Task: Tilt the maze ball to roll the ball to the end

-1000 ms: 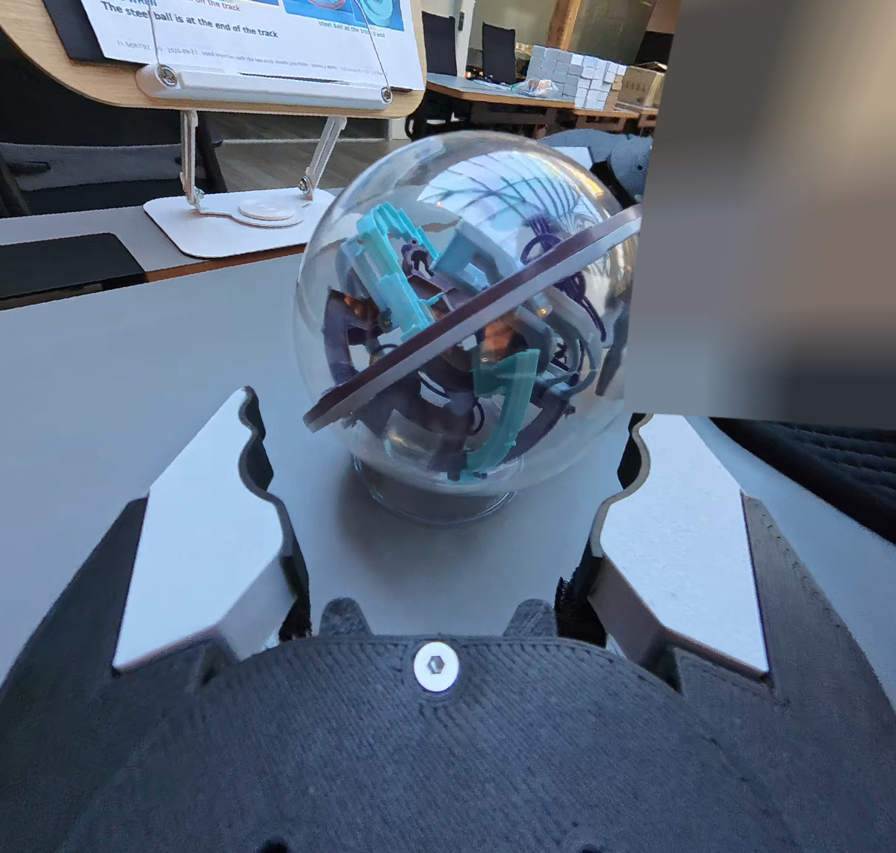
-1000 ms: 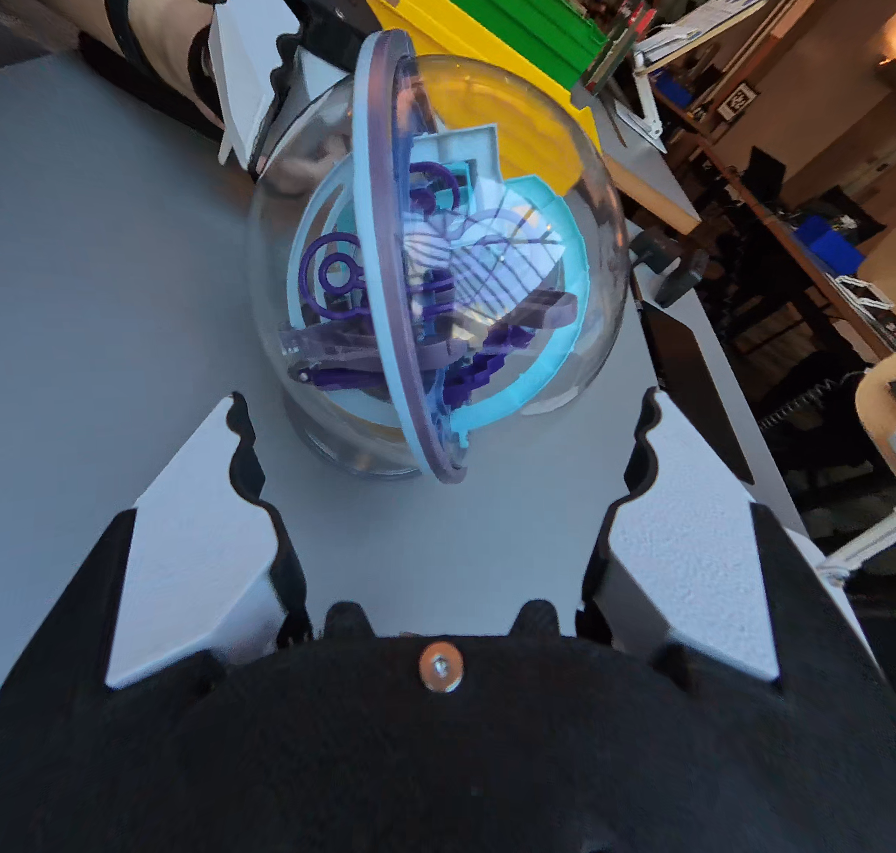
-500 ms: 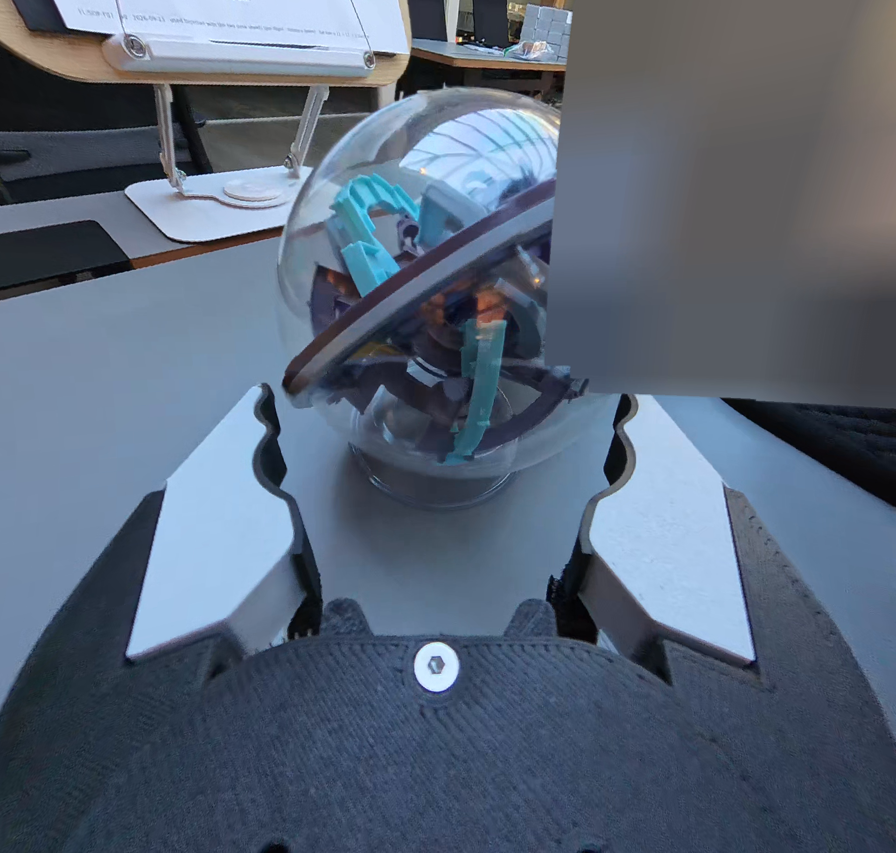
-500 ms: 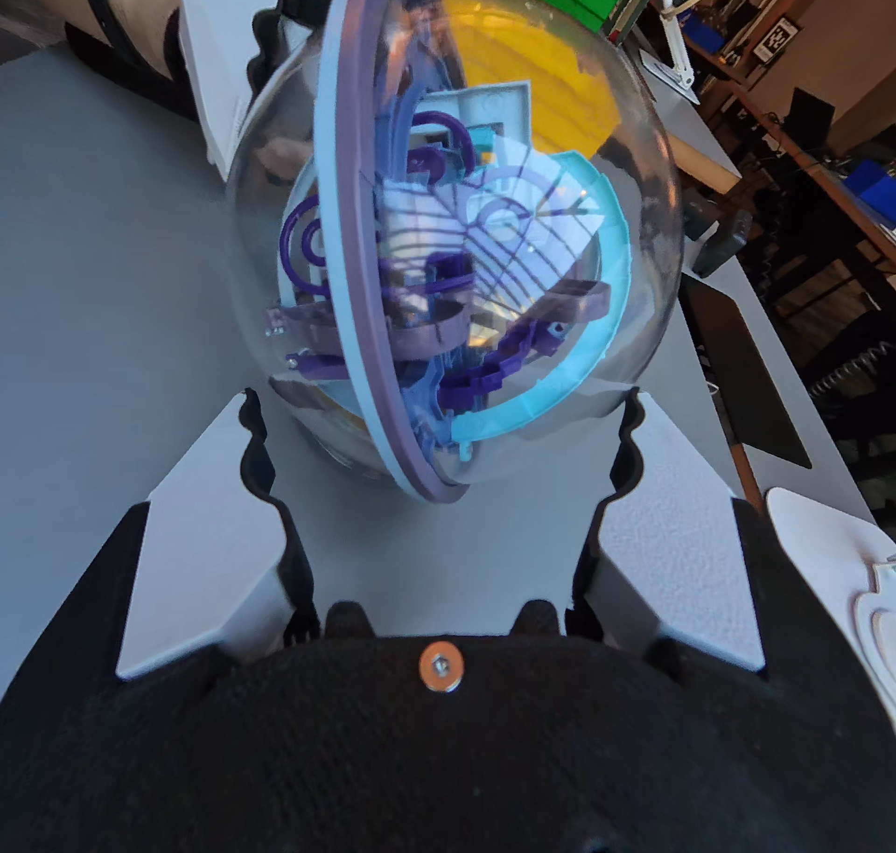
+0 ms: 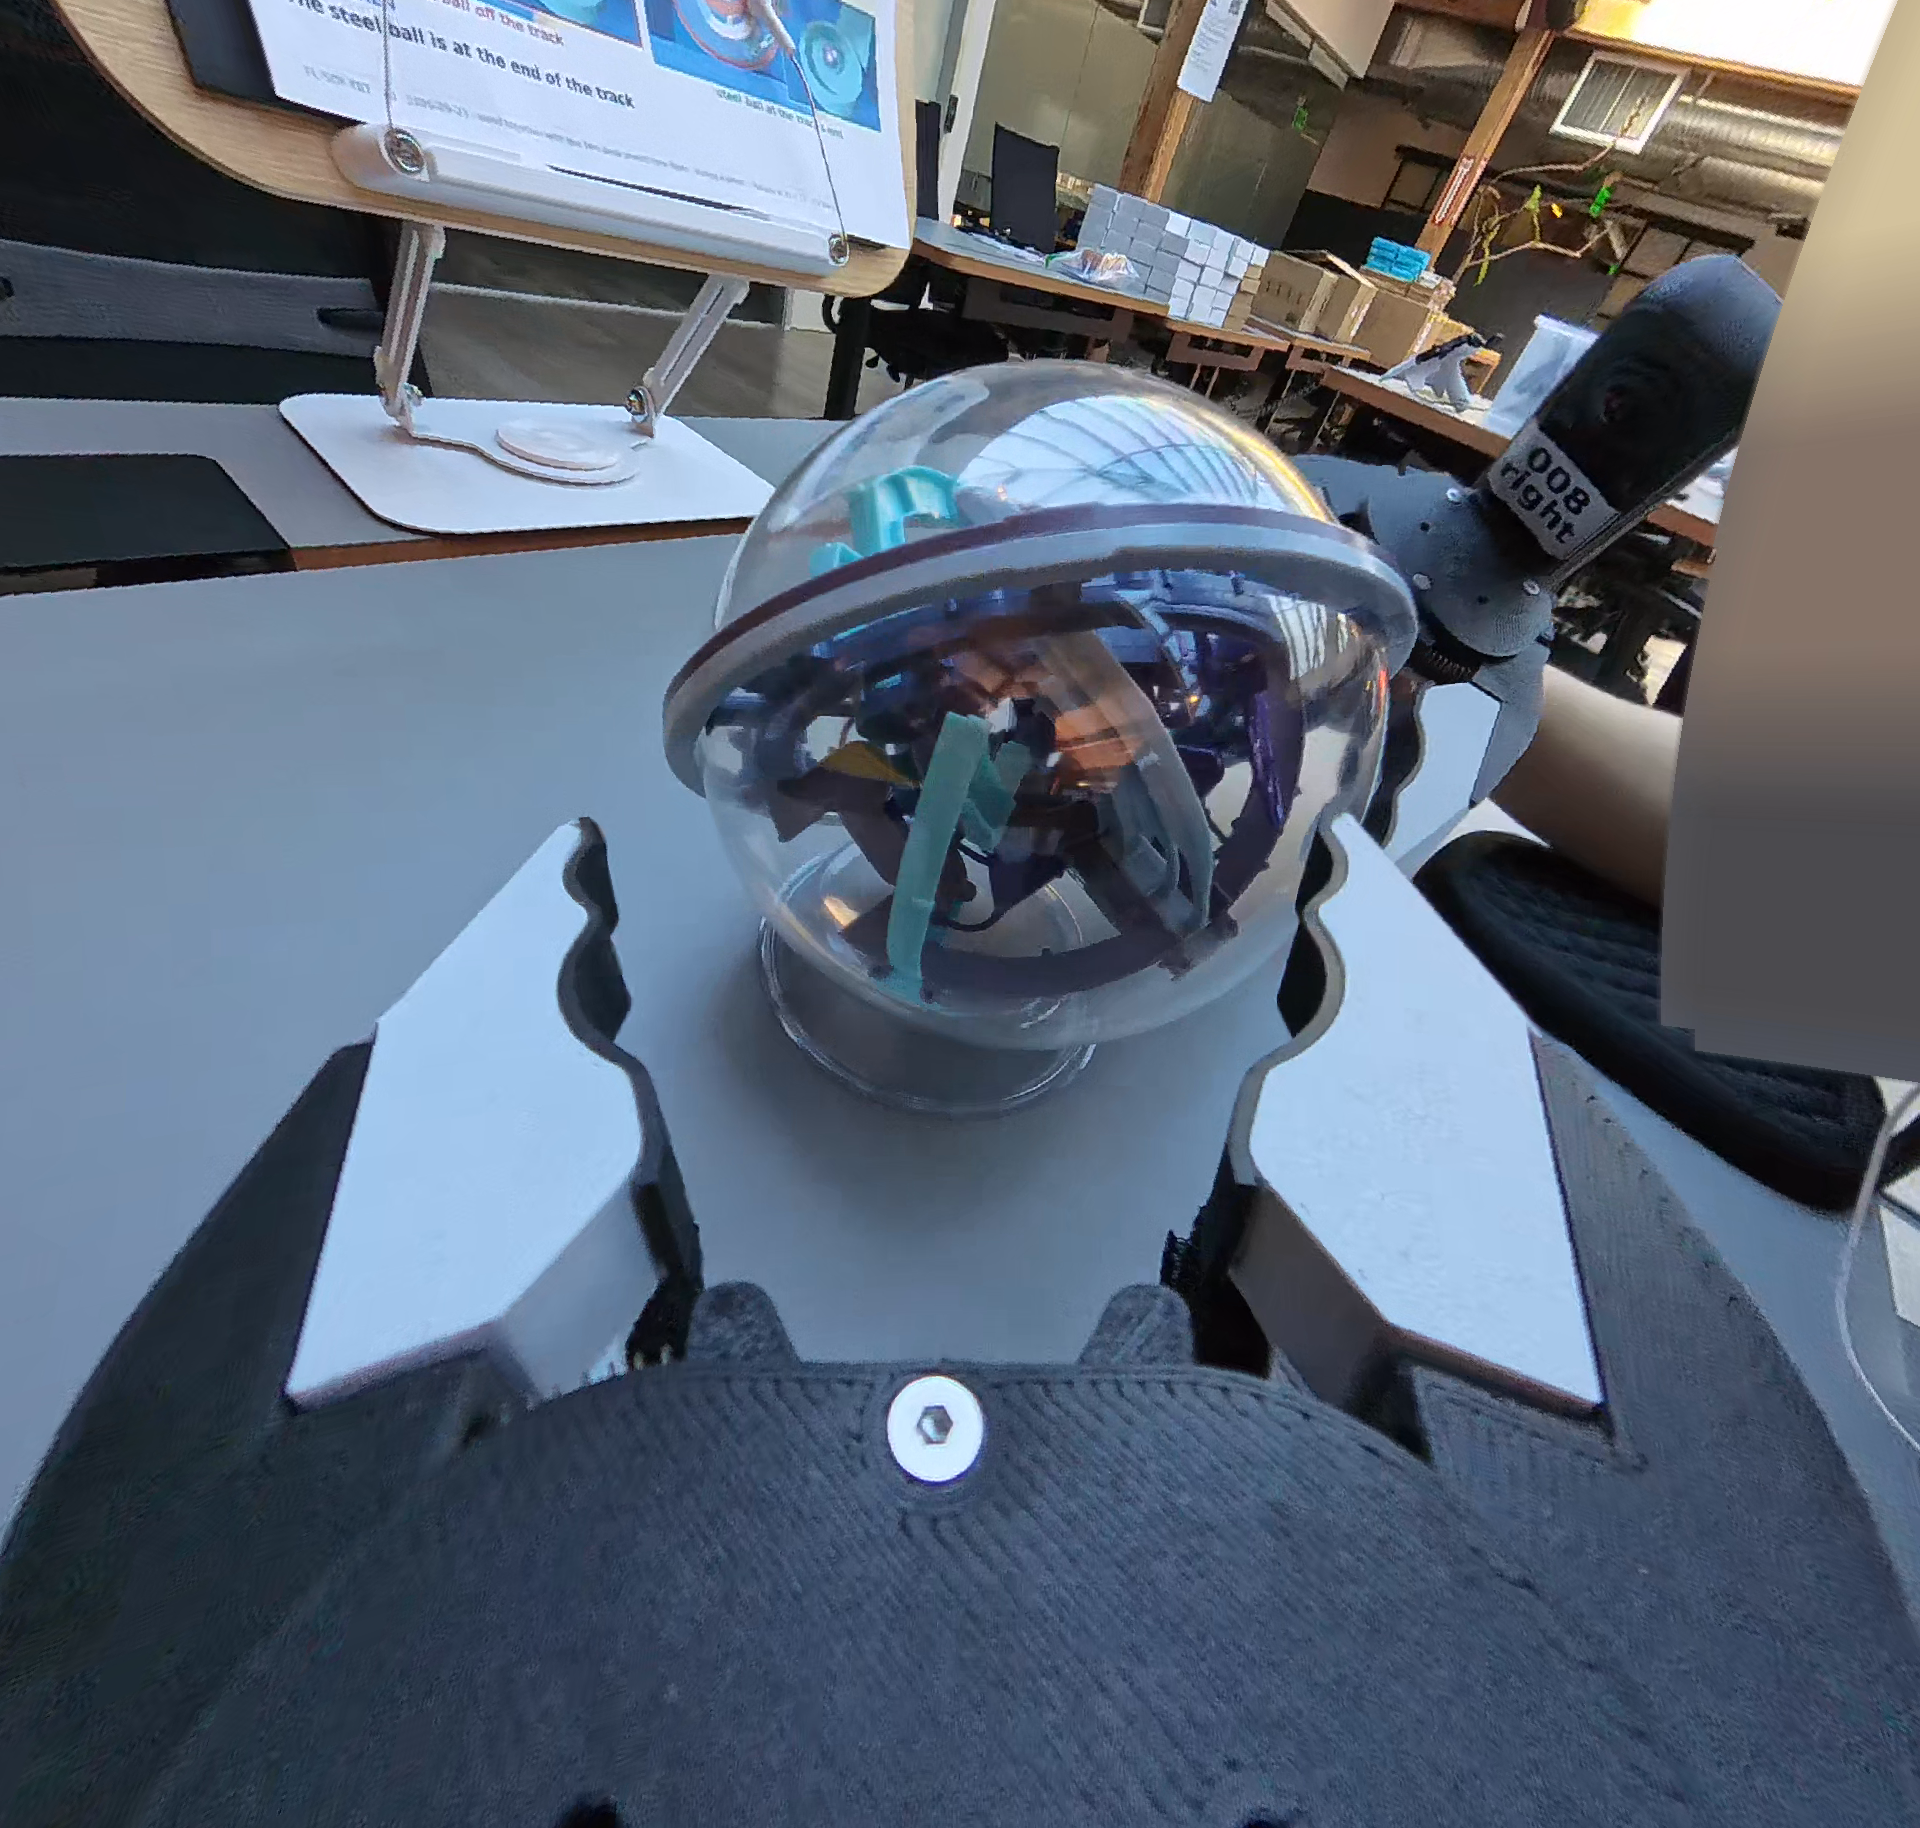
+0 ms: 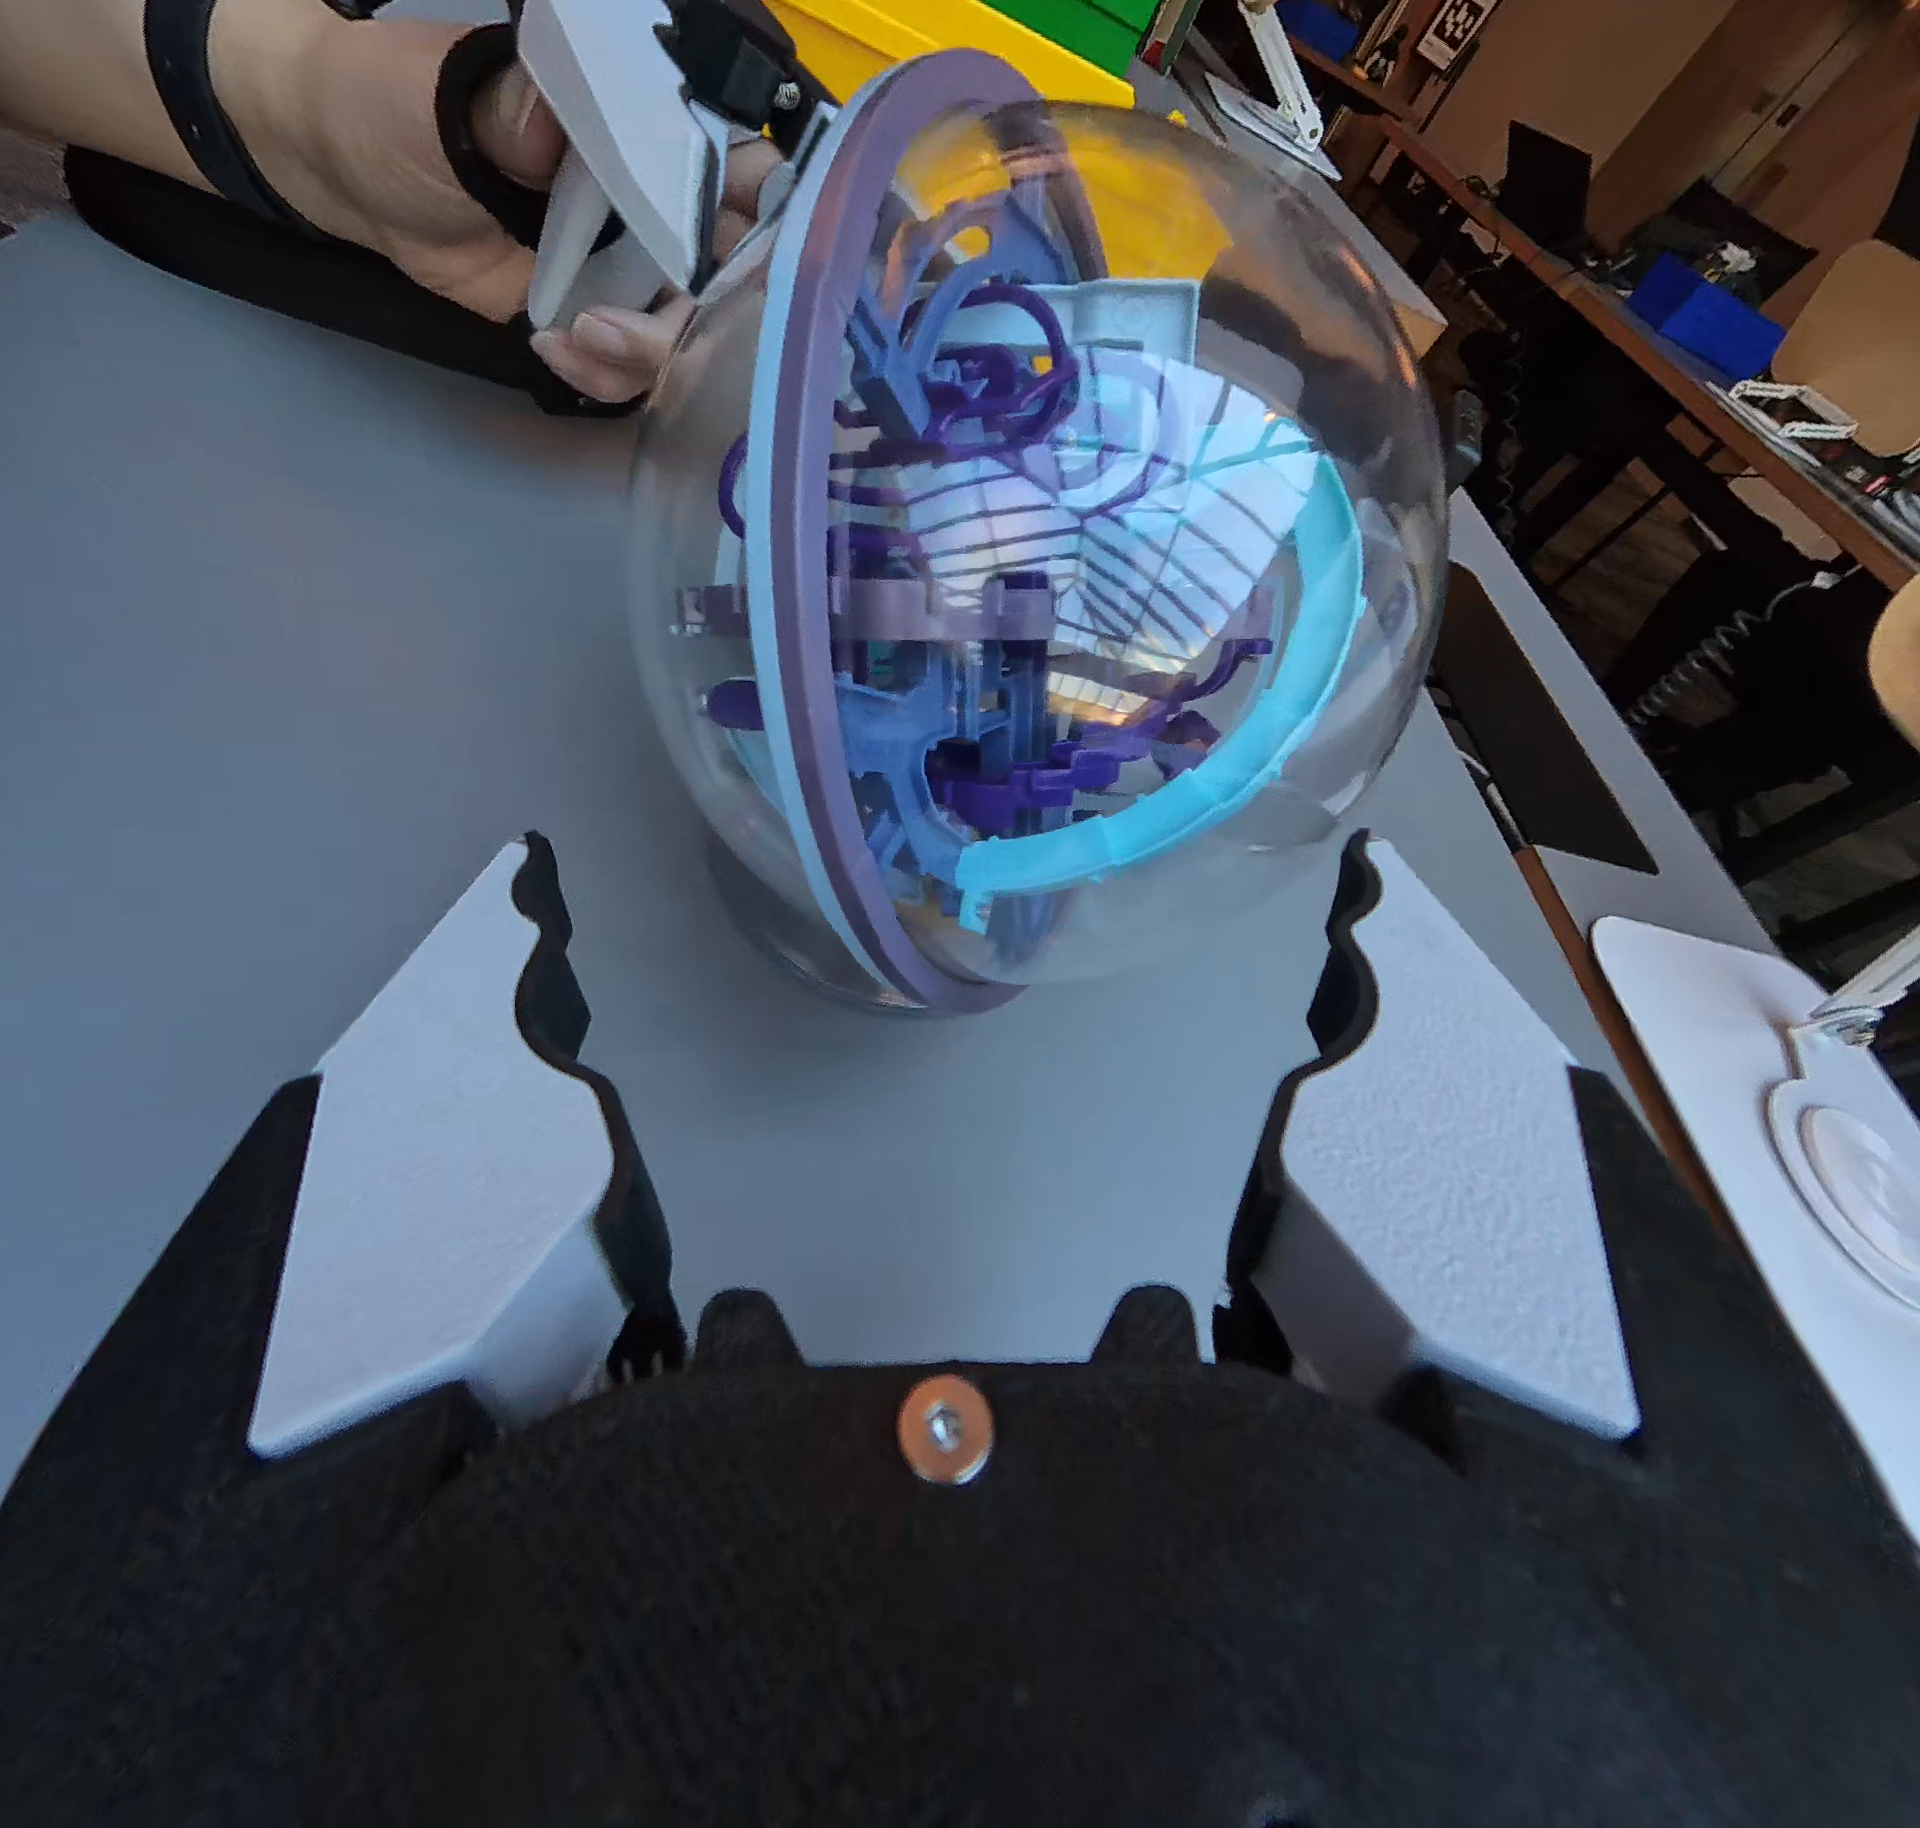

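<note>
The maze ball [image 5: 1039,718] is a clear sphere with purple, blue and teal tracks and a purple-grey ring around its middle. It rests on a clear round stand [image 5: 925,1061] on the grey table [image 5: 312,791]. My left gripper [image 5: 961,838] is open, its fingertips on either side of the ball's lower half. My right gripper [image 6: 940,843] is open and faces the ball [image 6: 1039,531] from the opposite side. The left gripper [image 6: 613,147] and the hand holding it show behind the ball in the right wrist view. The small steel ball is not discernible.
A document stand with a printed sheet [image 5: 582,64] and white base [image 5: 520,448] stands behind the table, beside a black pad [image 5: 125,511]. Yellow and green bins [image 6: 935,22] are at the far side. A black cushion [image 5: 1621,999] lies at the right.
The ball has turned on its stand: in the left wrist view its ring went from a steep slant to nearly level. Both grippers stayed open and shifted around the ball.
</note>
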The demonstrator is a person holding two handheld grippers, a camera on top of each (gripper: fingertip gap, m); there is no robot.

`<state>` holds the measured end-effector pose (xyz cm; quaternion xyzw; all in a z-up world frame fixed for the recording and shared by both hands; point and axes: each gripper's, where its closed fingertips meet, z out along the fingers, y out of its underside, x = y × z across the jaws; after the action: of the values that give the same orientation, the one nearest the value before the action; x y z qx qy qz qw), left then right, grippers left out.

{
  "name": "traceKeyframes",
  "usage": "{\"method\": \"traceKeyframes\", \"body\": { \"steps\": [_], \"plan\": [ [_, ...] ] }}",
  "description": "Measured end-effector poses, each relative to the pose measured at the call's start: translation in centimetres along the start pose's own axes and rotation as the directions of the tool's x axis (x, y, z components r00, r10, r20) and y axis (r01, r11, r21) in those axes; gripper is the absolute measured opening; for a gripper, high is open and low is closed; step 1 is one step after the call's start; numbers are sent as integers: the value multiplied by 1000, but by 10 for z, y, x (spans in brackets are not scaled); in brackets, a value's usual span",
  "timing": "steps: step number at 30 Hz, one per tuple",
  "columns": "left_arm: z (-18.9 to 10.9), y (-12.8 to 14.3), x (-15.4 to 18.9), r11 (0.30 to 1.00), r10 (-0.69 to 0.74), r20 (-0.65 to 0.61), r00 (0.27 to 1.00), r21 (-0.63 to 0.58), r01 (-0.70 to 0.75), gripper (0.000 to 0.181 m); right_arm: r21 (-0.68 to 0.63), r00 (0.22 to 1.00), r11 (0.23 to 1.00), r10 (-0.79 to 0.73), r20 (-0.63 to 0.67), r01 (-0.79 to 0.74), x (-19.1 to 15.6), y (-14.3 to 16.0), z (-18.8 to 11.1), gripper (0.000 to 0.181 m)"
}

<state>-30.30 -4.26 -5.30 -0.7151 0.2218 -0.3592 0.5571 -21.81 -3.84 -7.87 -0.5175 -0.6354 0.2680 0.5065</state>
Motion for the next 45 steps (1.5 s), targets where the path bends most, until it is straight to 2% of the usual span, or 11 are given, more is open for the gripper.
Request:
{"method": "traceKeyframes", "body": {
  "steps": [3, 8, 12, 22, 27, 29, 32, 34, 37, 43, 45],
  "plan": [
    [2, 3, 9, 999, 39, 8, 999, -4, -39, 130, 10, 999, 999, -51, 0, 51, 12, -3, -1, 152],
    [16, 13, 17, 989, 139, 55, 989, -52, -136, 136, -22, 984, 990, -133, 120, 137, 16, 5, 14, 153],
    [23, 16, 15, 979, 191, 64, 979, -87, -186, 136, -5, 984, 990, -138, 115, 139, 13, -1, 20, 149],
    [-3, 12, -6, 992, 110, 46, 993, -71, -107, 137, 19, 999, 999, -45, 19, 45, -4, -9, 1, 148],
    [-15, 4, -10, 996, 91, 25, 996, -28, -90, 131, 35, 997, 996, -80, 14, 79, -1, -15, -9, 142],
    [-12, 6, -1, 995, 90, -14, 996, -38, -91, 133, 31, 993, 993, -114, 21, 113, 9, -17, -9, 148],
    [0, 19, 18, 988, 123, -52, 991, -88, -127, 143, -40, 986, 990, -134, 102, 139, 24, -8, 0, 153],
    [10, 21, 27, 987, 129, -53, 990, -89, -133, 151, -80, 976, 990, -103, 193, 120, 25, -4, 6, 153],
    [22, 21, 29, 989, 119, -25, 993, -89, -120, 158, -69, 958, 991, -95, 271, 118, 17, -10, 12, 149],
    [21, 11, 13, 989, 128, -1, 992, -72, -128, 148, -50, 977, 992, -101, 190, 112, 11, -15, 13, 141],
    [19, 6, 8, 990, 120, -18, 993, -71, -121, 153, -53, 985, 995, -77, 155, 86, 9, -17, 11, 138]
  ]
}}
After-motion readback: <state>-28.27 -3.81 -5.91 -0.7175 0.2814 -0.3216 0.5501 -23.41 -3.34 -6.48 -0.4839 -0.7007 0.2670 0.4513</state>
